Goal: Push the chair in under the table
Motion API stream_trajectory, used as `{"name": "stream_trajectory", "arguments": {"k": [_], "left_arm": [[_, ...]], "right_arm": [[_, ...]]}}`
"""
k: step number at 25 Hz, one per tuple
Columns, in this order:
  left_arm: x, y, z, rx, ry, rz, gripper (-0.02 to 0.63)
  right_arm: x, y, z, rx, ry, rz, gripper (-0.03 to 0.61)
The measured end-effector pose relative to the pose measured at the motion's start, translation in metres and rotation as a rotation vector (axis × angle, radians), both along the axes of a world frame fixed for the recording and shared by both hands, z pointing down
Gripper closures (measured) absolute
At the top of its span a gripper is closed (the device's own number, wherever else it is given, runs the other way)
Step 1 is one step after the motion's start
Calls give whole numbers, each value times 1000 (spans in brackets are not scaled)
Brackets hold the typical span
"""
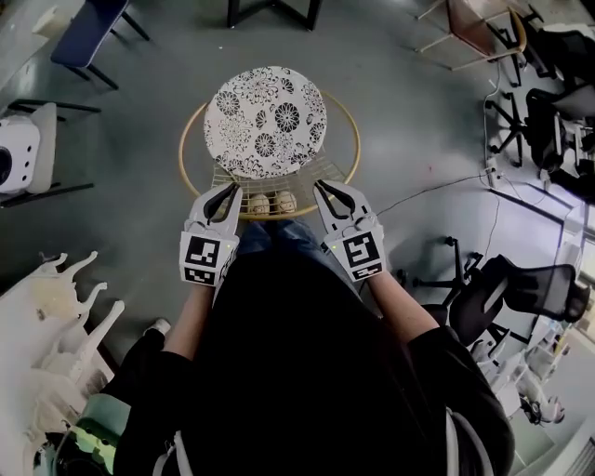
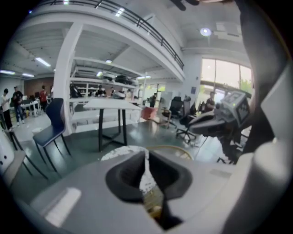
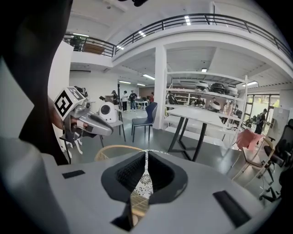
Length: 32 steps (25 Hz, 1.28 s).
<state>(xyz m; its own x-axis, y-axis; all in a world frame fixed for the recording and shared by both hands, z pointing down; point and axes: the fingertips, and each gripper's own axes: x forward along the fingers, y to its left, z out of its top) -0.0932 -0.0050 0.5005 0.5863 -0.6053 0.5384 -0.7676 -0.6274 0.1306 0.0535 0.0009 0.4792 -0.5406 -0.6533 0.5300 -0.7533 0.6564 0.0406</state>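
The chair has a round floral seat cushion (image 1: 266,121) inside a gold wire frame (image 1: 346,121) and stands on the floor right in front of me. Its curved wire back is nearest me. My left gripper (image 1: 230,189) and right gripper (image 1: 319,187) are both shut with nothing in them. Their tips sit over the top of the wire back, one at each side; I cannot tell whether they touch it. Beyond the chair, the table shows only as black legs (image 1: 274,11). Its white top (image 2: 110,104) appears past my left gripper (image 2: 146,154), and also (image 3: 201,114) past my right gripper (image 3: 146,154).
A blue chair (image 1: 88,28) stands at the far left, a wooden chair (image 1: 474,28) at the far right. White machines (image 1: 19,153) and white figures (image 1: 56,307) line my left; black office chairs (image 1: 502,297) and a floor cable (image 1: 437,186) lie to my right.
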Motion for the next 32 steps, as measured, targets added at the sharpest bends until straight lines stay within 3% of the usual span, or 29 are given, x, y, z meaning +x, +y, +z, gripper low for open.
{"name": "stream_trajectory", "arguments": {"k": [11,15,20,25,32], "left_arm": [[-7,25,56,-149,-83,146,436],[-9,40,73,-218,-131,244,383],[-15,58,92,-262,-224,363,334],[-20,71,107,-270,-345,486,290],[-30,71,133,-250,-513,592,285]], "right_arm": [[21,24,62,-172,91,-113,552],[35,32,81,-249,120,-137,451],[47,41,98,-289,189,-195,396],[59,53,115,-285,357,-340,368],[74,55,148,-207,647,-547,362]]}}
